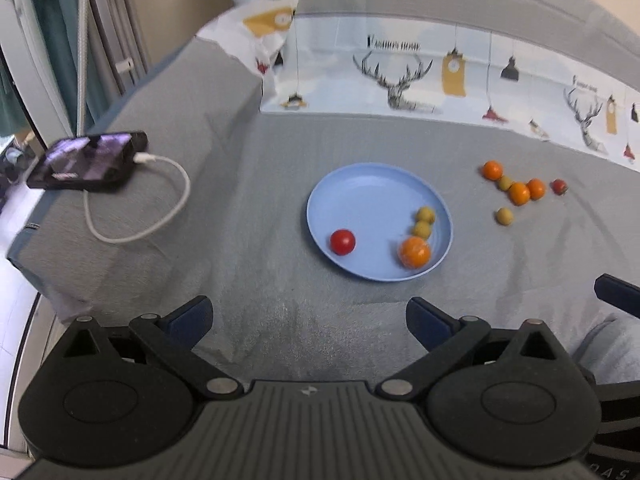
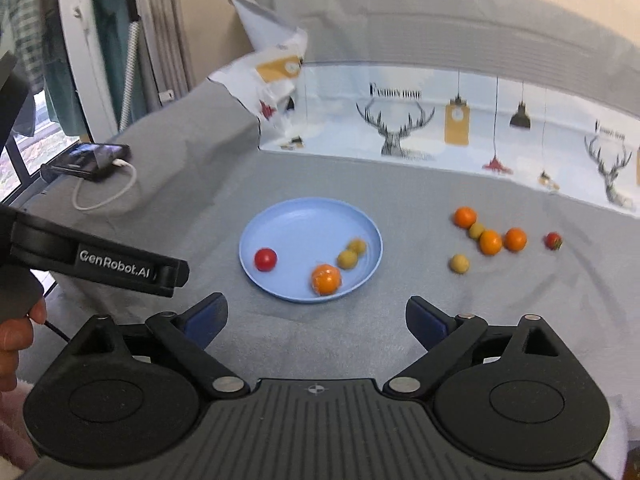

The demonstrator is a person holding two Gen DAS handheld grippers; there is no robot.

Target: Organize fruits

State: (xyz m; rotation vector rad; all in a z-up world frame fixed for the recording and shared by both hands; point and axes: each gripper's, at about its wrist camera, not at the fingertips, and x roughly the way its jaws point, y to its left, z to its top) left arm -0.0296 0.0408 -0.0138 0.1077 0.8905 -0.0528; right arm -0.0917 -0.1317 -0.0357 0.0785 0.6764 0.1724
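A blue plate (image 1: 379,184) lies near the middle of the grey-covered desk (image 1: 256,208), and it holds a red tomato (image 1: 343,241), an orange (image 1: 414,252) and two yellow-green fruits (image 1: 425,214) gathered toward its right rim, probably because the plate is the collecting spot for the task. To its right, loose on the cloth, wait three more oranges (image 1: 519,193), two more yellow-green fruits (image 1: 504,216) and a small red one (image 1: 559,187), so the sorting looks roughly half done. The left hand-held gripper (image 1: 308,314) hangs over the near edge with its jaws spread wide and nothing between them; the right hand-held gripper (image 2: 316,314) is likewise released and empty. Both sit back from the plate, which would leave room to pick the next fruit. The orange on the plate looks smeared in both views, so it may be rolling; I cannot tell for sure. The right wrist view alone shows the left tool's lettered side (image 2: 114,264) and a person's fingers (image 2: 16,332) at the left border. The left wrist view shows the phone (image 1: 90,160) and its white cable (image 1: 160,200) near the desk's far left edge more plainly.
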